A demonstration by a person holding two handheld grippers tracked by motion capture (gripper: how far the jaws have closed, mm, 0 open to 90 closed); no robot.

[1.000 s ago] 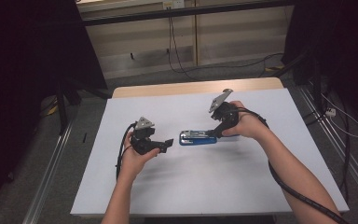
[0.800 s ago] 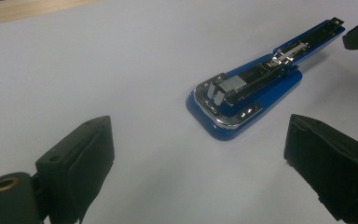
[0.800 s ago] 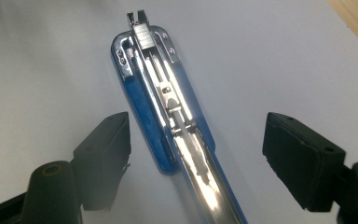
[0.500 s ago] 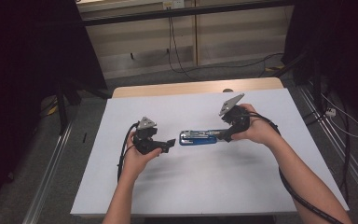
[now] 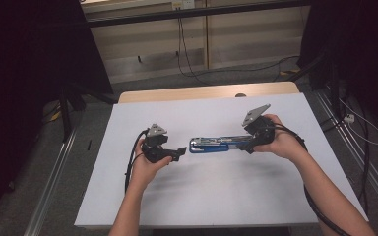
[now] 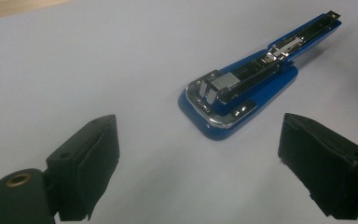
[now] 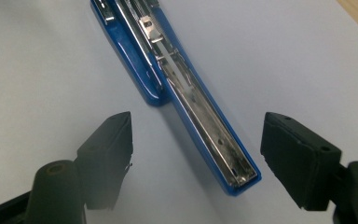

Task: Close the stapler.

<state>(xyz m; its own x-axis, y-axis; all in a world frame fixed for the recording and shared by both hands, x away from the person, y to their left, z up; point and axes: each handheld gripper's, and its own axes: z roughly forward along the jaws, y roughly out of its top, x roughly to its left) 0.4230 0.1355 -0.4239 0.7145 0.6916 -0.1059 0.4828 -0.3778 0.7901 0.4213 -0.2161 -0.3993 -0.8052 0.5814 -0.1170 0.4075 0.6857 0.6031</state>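
- Clearly called for a square, centred approach: bring the right gripper (image 5: pixel 249 143) up to the swung-open blue stapler (image 5: pixel 215 144) so that the tray end sits evenly between the pads before any squeeze.
- Better to close across the narrow blue sides of the tray than on the shiny staple channel (image 7: pixel 200 105), which looked slippery.
- Lay flat on the white tabletop (image 5: pixel 216 196), near its middle, stretched out lengthwise between the two hands.
- Right gripper's jaws spread wide and pinching nothing, with the far end of the tray lying between and just ahead of them, touching neither pad.
- Left gripper (image 5: pixel 179 153) likewise spread and empty, its jaws having just been closing a little with nothing between them; pointed at the stapler's rounded base (image 6: pixel 214 109), near but apart.
- Worth keeping the left gripper ready to steady that base against sliding.
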